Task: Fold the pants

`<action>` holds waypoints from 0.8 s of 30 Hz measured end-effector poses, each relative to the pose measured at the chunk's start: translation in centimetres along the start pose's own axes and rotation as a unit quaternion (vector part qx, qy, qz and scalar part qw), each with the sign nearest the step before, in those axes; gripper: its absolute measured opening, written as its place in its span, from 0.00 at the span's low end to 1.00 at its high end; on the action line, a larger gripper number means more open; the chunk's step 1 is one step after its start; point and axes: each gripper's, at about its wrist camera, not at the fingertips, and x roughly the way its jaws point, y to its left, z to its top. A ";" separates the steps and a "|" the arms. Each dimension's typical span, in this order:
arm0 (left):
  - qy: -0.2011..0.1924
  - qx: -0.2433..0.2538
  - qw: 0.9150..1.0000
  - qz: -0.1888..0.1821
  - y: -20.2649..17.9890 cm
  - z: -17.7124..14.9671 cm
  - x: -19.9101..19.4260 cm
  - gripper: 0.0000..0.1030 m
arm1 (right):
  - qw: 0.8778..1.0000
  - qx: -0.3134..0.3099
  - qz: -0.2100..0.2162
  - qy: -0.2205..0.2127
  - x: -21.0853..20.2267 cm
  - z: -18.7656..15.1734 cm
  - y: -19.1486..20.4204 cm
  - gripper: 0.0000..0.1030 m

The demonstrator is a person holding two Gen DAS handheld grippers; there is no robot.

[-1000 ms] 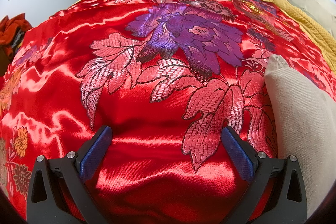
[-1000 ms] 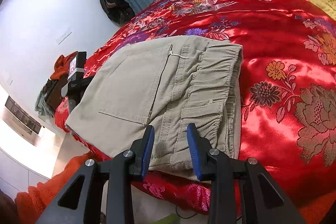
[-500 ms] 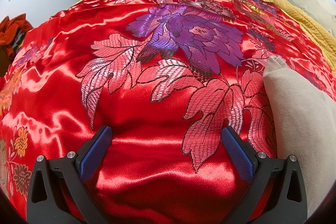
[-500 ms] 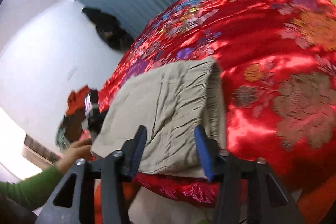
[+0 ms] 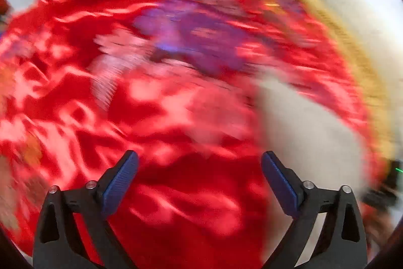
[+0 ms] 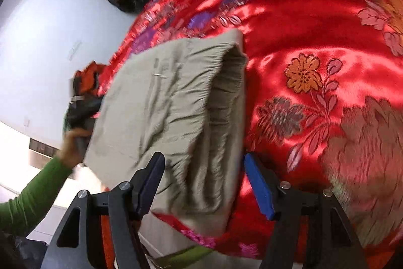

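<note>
Here the folding looks all but finished. The pants [image 6: 176, 117] lie as a thick beige bundle on the red bedspread [image 6: 314, 24], near its lower edge, with the gathered waistband stacked along the bundle's three o'clock side. In the right wrist view the right gripper [image 6: 204, 183] hangs over the bundle's six o'clock end; its jaws have just been opening, and cloth lies between them, but the blue pads stand clear of it, so the pants are released. At nine o'clock a hand [image 6: 73, 145] in a green sleeve holds the other tool beside the bundle's far edge.

The left wrist view is heavily smeared. The left gripper [image 5: 200, 169] is spread wide with only bedspread between its jaws, gripping nothing; the pants show as a pale patch at three o'clock.

I judge this the letting-go step after the last fold. What remains, likely, is to draw both tools away without snagging the waistband, and perhaps to press the layers flat if the top one springs up.
</note>
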 end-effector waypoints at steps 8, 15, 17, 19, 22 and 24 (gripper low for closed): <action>0.127 0.062 0.982 -0.128 -6.9 -5.0 3.9 0.81 | 0.996 0.021 0.052 0.076 2.6 2.5 -0.7 0.66; 0.109 0.039 0.989 -0.087 -7.8 -5.2 2.3 0.37 | 0.996 0.032 0.045 0.077 3.9 3.3 -0.1 0.46; 0.094 0.048 0.990 -0.093 -8.5 -5.0 0.3 0.26 | 0.998 -0.023 0.019 0.064 3.0 3.2 2.9 0.37; 0.076 0.035 0.988 -0.127 -8.5 -3.7 -1.9 0.24 | 0.997 -0.058 0.019 0.046 1.7 3.5 5.8 0.32; 0.034 0.049 0.991 -0.122 -8.8 -0.6 -5.0 0.24 | 0.993 -0.113 0.018 0.020 -0.3 5.0 10.5 0.31; -0.006 0.055 0.991 -0.119 -8.5 2.3 -6.5 0.24 | 0.991 -0.132 0.018 -0.005 -1.0 7.6 12.9 0.31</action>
